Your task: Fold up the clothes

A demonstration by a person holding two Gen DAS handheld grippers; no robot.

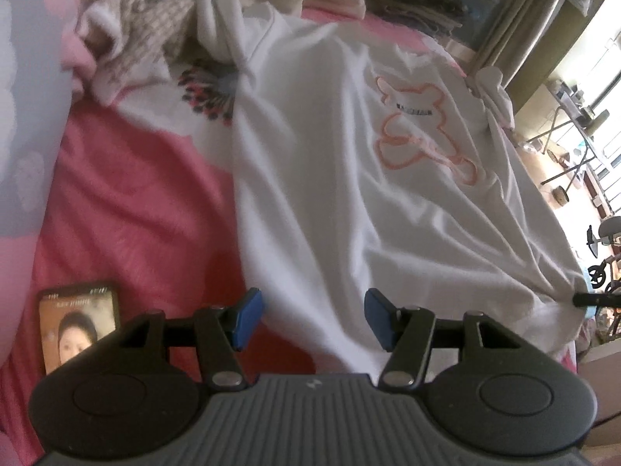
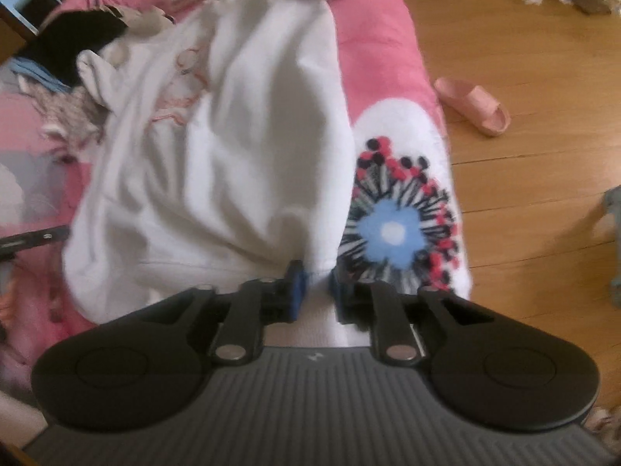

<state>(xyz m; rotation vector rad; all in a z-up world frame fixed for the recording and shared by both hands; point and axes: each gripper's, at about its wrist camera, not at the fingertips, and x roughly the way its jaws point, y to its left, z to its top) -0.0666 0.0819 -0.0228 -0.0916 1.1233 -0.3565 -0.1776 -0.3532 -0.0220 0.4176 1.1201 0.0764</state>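
The left gripper (image 1: 312, 316) hangs with its blue-padded fingers spread wide, gripping nothing, just over the near hem of a white cotton T-shirt with an orange bear outline print (image 1: 368, 178). To its near left a smartphone with a lit screen (image 1: 77, 324) lies on the pink bedspread with a large flower pattern (image 1: 128, 209). Far beyond, a heap of beige knitted and cream clothes (image 1: 155, 11) crowds the shirt's far edge.

The right gripper (image 2: 315, 289) has its jaws drawn narrow, pinching a white edge of the same shirt (image 2: 233, 147). The shirt runs away from it, rumpled in broad folds, the print on its far left. A pink slipper (image 2: 473, 106) sits on the wooden floor (image 2: 524, 58) to the right.
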